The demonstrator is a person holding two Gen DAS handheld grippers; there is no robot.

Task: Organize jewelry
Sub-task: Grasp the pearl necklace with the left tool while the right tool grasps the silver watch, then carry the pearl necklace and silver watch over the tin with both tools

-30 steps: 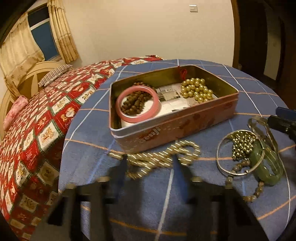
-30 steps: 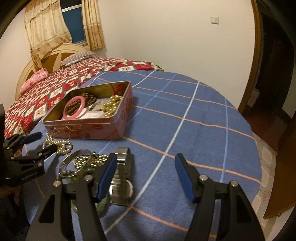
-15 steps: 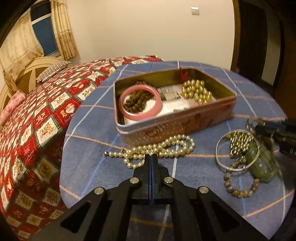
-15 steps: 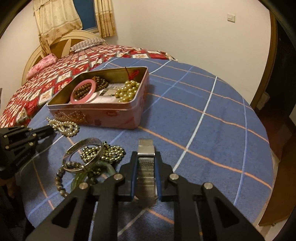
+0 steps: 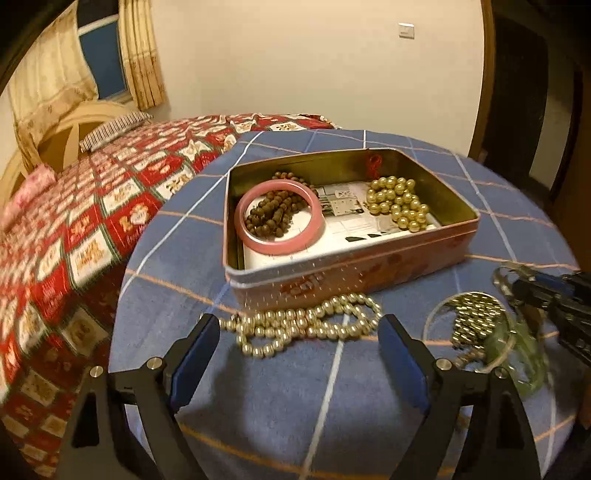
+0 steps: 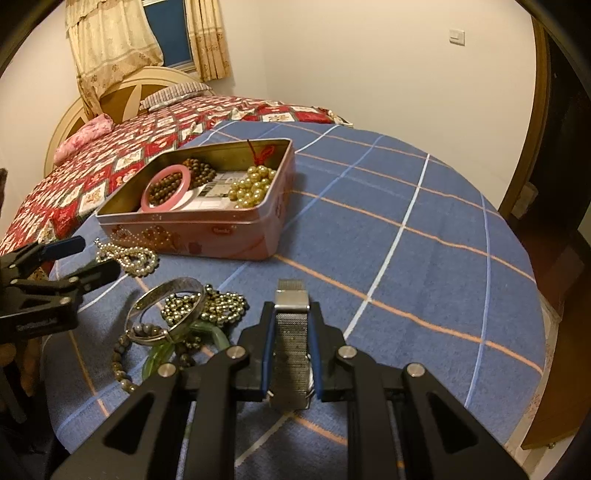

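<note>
step: we've got the right claw (image 6: 291,341) clamped on the watch (image 6: 291,332), near the table's (image 6: 424,206) front edge
left claw (image 5: 299,334): jaws just sprang wide, pearl necklace (image 5: 306,326) lying loose between them
next: probably lift the watch over into the tin (image 6: 207,230)

A domestic bedroom is shown. A bed (image 6: 155,144) with a curved cream headboard (image 6: 122,94), a red patchwork quilt (image 5: 85,229) and a striped pillow (image 6: 173,92) is seen beside a curtained window (image 6: 166,33). A round table (image 6: 424,229) under a blue checked cloth is placed near a wooden door frame (image 6: 532,122).
</note>
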